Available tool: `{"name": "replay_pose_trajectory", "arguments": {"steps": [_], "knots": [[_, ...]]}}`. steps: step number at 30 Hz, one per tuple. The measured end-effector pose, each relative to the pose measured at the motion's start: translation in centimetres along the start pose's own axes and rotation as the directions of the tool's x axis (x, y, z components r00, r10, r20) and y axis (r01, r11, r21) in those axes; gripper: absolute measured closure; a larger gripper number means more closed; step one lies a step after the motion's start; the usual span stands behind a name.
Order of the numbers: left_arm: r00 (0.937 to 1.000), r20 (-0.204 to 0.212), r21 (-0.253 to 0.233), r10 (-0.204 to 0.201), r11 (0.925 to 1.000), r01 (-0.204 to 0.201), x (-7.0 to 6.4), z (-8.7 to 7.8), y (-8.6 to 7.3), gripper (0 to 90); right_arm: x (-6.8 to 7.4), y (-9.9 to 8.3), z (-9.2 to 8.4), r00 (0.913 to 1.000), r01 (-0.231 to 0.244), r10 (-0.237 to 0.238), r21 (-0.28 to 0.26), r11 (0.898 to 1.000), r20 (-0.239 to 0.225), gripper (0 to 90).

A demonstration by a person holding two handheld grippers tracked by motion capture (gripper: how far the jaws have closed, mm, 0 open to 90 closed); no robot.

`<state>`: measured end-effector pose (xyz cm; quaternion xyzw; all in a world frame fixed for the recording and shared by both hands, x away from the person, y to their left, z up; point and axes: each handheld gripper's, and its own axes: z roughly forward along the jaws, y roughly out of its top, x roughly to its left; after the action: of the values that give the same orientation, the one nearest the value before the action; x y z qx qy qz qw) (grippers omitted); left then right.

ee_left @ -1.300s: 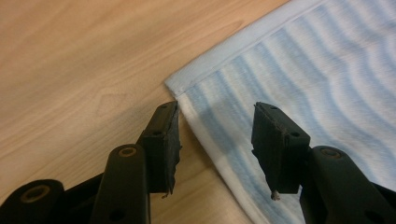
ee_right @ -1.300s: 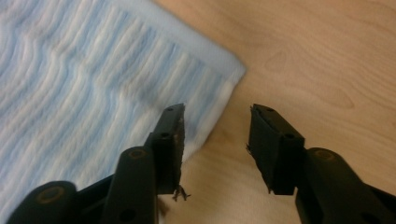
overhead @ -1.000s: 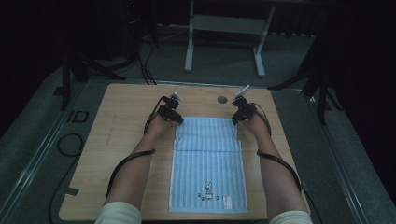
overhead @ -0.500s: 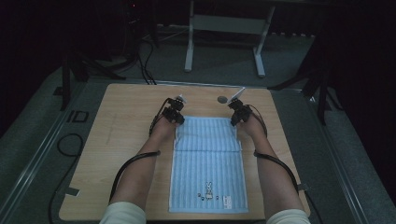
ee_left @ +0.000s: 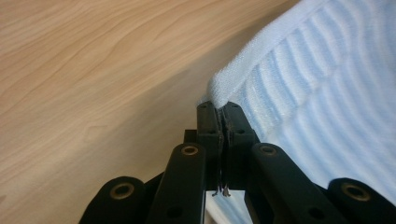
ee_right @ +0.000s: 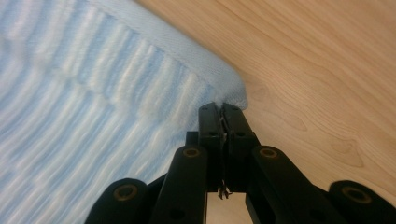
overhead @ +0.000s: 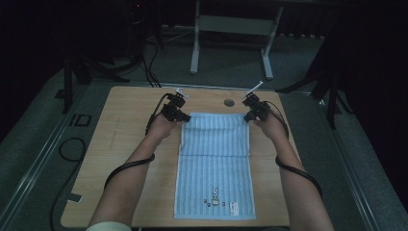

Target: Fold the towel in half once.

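Dim room beyond; grey floor with dark cables, pale metal frame at the far side. Light wood table, grain plain in both gripper views, 1 round hole near the far edge. Blue striped towel lying lengthwise mid-table, small printed marks near the close end. 2 far corners pinched and raised off the wood: left gripper clamped on the left corner, right gripper clamped on the right corner. Jaws just closed, cloth between the pads. Forearms entering from the bottom edge.
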<state>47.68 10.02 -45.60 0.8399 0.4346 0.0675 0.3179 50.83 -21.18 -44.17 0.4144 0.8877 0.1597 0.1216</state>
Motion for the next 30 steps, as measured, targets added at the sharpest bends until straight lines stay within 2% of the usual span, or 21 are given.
{"name": "replay_pose_trajectory", "arguments": {"steps": [2,3,4,5,7,8,9,10,12,13,14,15,19,21,22,23,24,25,28,29,30], "knots": [[0.9999,0.012,-0.007,0.012,0.9999,-0.012,-0.3,-0.6,-0.1,87.0,0.1,-0.3,-0.7,0.9999,0.01,-0.01,-0.02,1.0,-0.009,88.0],[0.9993,0.018,-0.015,0.034,0.9993,-0.034,-1.0,-1.8,-0.6,87.0,0.6,-1.2,-2.0,0.9993,0.033,-0.034,-0.046,0.998,-0.016,88.0],[0.9993,0.018,-0.015,0.034,0.9993,-0.034,-1.0,-1.8,-0.6,87.0,0.9,-1.6,-2.5,0.9989,0.044,-0.045,-0.055,0.997,-0.015,88.0],[0.9982,0.038,-0.032,0.047,0.9984,-0.046,-1.8,-2.7,-1.2,87.0,1.3,-2.0,-3.0,0.9982,0.056,-0.057,-0.067,0.996,-0.015,88.0],[0.9963,0.039,-0.029,0.077,0.9967,-0.076,-2.7,-3.5,-1.9,87.0,2.1,-3.1,-3.8,0.9962,0.086,-0.087,-0.085,0.993,-0.006,88.0],[0.9963,0.039,-0.029,0.077,0.9967,-0.076,-2.7,-3.5,-1.9,87.0,2.5,-3.7,-4.2,0.9953,0.096,-0.097,-0.099,0.99,-0.001,88.0],[0.9928,0.048,-0.027,0.109,0.9938,-0.108,-3.7,-4.1,-2.7,86.9,3.0,-4.4,-4.6,0.9936,0.111,-0.113,-0.108,0.988,-0.005,88.0],[0.9907,0.061,-0.028,0.122,0.9924,-0.12,-4.2,-4.5,-3.1,86.9,3.5,-5.1,-4.9,0.9916,0.128,-0.13,-0.122,0.984,-0.001,88.0],[0.9889,0.07,-0.042,0.131,0.9908,-0.128,-5.1,-5.3,-4.1,86.9,4.4,-6.6,-5.5,0.9886,0.148,-0.15,-0.135,0.98,-0.01,88.0],[0.9889,0.07,-0.042,0.131,0.9908,-0.128,-5.1,-5.3,-4.1,86.9,4.4,-6.6,-5.5,0.9886,0.148,-0.15,-0.135,0.98,-0.01,88.0],[0.987,0.087,-0.046,0.135,0.9902,-0.132,-5.6,-5.6,-4.5,86.9,4.9,-7.4,-5.8,0.9859,0.165,-0.167,-0.147,0.975,-0.005,88.0],[0.9833,0.085,-0.054,0.161,0.9861,-0.157,-6.7,-6.3,-5.5,86.8,6.0,-8.8,-6.2,0.9812,0.189,-0.193,-0.143,0.971,-0.01,87.9],[0.9739,0.082,-0.062,0.211,0.9764,-0.207,-8.8,-7.5,-7.7,86.8,7.8,-11.2,-7.4,0.9749,0.216,-0.222,-0.179,0.96,-0.016,87.9],[0.9739,0.082,-0.062,0.211,0.9764,-0.207,-8.8,-7.5,-7.7,86.8,8.3,-11.9,-7.7,0.9742,0.217,-0.225,-0.19,0.958,-0.022,87.9],[0.9735,0.101,-0.078,0.205,0.9772,-0.197,-9.6,-8.1,-10.0,86.7,9.4,-13.6,-8.2,0.9705,0.229,-0.24,-0.209,0.951,-0.025,87.9],[0.9735,0.101,-0.078,0.205,0.9772,-0.197,-9.6,-8.1,-10.0,86.7,9.7,-14.3,-8.3,0.9713,0.221,-0.235,-0.218,0.951,-0.038,87.9],[0.9743,0.124,-0.064,0.189,0.9812,-0.182,-9.9,-7.8,-11.5,86.7,10.0,-15.0,-8.4,0.9693,0.224,-0.241,-0.219,0.95,-0.051,87.9],[0.9753,0.132,-0.062,0.177,0.9835,-0.17,-9.9,-7.6,-12.2,86.7,10.3,-15.7,-8.3,0.9684,0.226,-0.243,-0.22,0.949,-0.055,87.9],[0.9752,0.151,-0.028,0.162,0.9868,-0.16,-9.9,-6.7,-13.3,86.6,10.8,-16.8,-7.8,0.9679,0.218,-0.238,-0.208,0.954,-0.08,87.9],[0.9773,0.161,-0.006,0.138,0.9903,-0.139,-9.7,-5.8,-14.1,86.6,11.0,-17.5,-6.9,0.9694,0.204,-0.226,-0.195,0.959,-0.096,87.9],[0.9773,0.161,-0.006,0.138,0.9903,-0.139,-9.7,-5.8,-14.1,86.6,11.0,-17.5,-6.9,0.9694,0.204,-0.226,-0.195,0.959,-0.096,87.9]]}}
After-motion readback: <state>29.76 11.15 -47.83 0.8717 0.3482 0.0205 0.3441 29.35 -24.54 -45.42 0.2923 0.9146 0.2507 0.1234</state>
